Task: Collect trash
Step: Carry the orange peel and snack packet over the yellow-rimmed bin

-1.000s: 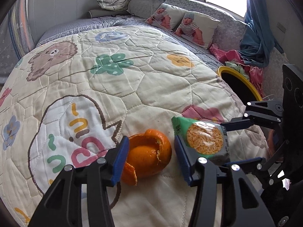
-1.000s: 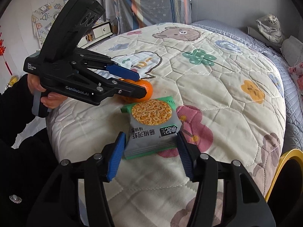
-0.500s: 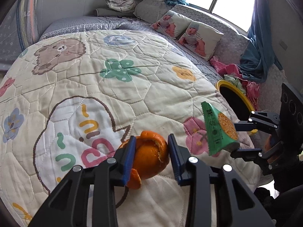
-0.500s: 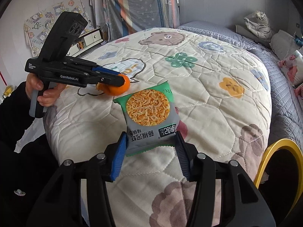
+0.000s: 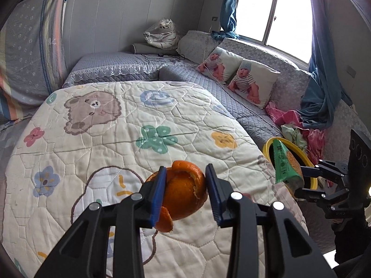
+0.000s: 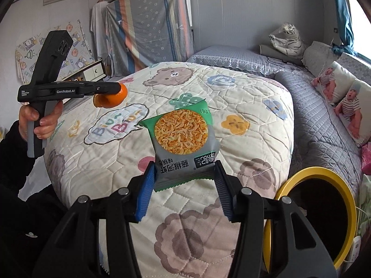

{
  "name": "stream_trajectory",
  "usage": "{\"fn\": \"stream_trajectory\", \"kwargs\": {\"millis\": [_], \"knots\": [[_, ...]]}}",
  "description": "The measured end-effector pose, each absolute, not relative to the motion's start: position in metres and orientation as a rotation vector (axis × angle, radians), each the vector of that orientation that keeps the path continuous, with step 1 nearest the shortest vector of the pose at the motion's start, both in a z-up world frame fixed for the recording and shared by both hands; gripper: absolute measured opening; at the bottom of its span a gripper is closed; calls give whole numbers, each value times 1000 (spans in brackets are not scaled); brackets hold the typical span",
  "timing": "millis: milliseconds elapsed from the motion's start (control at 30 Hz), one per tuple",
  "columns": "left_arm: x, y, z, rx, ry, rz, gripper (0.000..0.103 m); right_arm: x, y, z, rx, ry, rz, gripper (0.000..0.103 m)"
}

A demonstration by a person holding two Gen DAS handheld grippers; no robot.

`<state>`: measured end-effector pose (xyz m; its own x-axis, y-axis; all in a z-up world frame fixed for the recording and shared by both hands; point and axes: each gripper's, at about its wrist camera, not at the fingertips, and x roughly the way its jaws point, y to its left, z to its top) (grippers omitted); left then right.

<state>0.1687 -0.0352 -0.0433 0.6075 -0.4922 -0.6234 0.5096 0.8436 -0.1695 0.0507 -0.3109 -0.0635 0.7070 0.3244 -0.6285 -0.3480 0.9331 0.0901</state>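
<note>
Above a cream quilted bedspread (image 5: 129, 125) printed with bears and flowers, two pieces of trash are held clear of the bed. An orange citrus peel (image 5: 184, 193), curled into a hollow cup with a loose flap hanging at its 7 o'clock, is clamped between the blue pads of the left gripper (image 5: 185, 192); its jaws have just been closing on the peel. A flat green-and-grey plastic snack packet (image 6: 184, 142) picturing dried shrimp is pinched by its lower edge in the right gripper (image 6: 184, 180), whose jaws have likewise just been closing on it, and it stands up towards 12 o'clock in the right wrist view. A round black bin with a yellow rim (image 6: 350, 199) waits beside the bed, at 4 o'clock in that view.

Both items are judged very light. The peel appears soft and springy, likely to crush or tear under a hard squeeze, so its thick curved body is best gripped rather than the flap. The packet seems thin, slick and floppy; its crimped seam would give the firmest hold.
</note>
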Motion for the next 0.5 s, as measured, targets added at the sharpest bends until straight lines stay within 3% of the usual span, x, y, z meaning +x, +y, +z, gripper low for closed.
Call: {"fn": "stream_trajectory", "kwargs": {"millis": [500], "knots": [[137, -161, -12, 163, 627, -715, 33, 22, -399, -56, 83, 647, 122, 47]]}}
